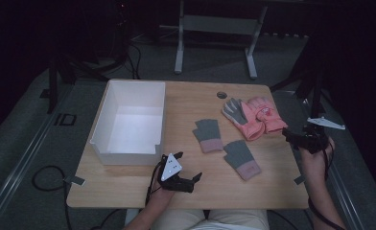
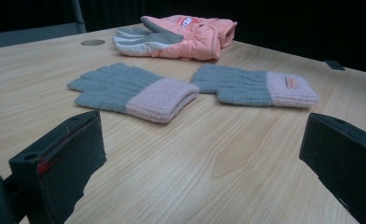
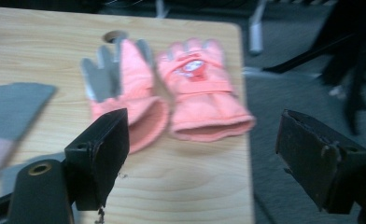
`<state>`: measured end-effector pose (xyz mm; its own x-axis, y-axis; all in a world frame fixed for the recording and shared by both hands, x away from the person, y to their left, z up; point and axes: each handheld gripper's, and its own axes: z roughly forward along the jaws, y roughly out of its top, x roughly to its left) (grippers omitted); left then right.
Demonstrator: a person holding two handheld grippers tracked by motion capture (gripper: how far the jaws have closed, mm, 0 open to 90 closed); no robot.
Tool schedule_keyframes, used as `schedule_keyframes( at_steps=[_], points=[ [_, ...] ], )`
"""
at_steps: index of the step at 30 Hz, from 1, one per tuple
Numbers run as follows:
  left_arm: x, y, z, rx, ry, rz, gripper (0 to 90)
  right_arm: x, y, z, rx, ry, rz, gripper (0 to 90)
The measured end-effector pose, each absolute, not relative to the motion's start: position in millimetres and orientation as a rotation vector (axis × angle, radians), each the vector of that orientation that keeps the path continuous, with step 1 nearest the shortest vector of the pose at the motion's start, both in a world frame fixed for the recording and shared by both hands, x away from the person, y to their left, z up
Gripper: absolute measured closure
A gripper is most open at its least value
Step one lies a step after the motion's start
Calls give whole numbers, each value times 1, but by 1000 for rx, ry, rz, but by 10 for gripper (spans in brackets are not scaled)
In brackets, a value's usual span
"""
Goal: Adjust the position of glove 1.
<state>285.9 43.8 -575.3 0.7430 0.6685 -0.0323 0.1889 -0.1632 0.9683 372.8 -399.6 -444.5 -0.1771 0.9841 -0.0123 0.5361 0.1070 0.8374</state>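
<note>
Two grey knit gloves with pink cuffs [image 1: 208, 135] [image 1: 241, 159] lie flat mid-table. Behind them rests a pair of pink padded gloves [image 1: 253, 115], one with its grey palm up. My left gripper [image 1: 188, 165] hovers low near the front edge, open and empty, facing the knit gloves [image 2: 132, 91] [image 2: 256, 85]. My right gripper [image 1: 287, 136] is held above the table's right edge, open with nothing between its jaws. In the right gripper view [image 3: 202, 135] it looks down on the pink gloves [image 3: 202, 93], a short way from them.
A white open box [image 1: 128, 153] stands at the left of the table, with nothing visible inside. A round cable hole [image 1: 221, 95] sits near the far edge. Bare wood [image 2: 195, 177] lies in front of the knit gloves. Grey floor and a table frame lie beyond.
</note>
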Motion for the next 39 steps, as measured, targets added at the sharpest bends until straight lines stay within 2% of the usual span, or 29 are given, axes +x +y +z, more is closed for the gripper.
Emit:
schedule_keyframes(
  at_steps=[8,25,39],
  points=[
    [286,44,-575,1718,682,482,0,386,-378,-433,1452,1828,1031,111],
    [287,44,-575,1718,686,481,0,404,-317,-437,1308,2002,1061,136],
    [287,44,-575,1726,681,478,0,411,-265,-443,1109,2176,1139,258]
  ],
)
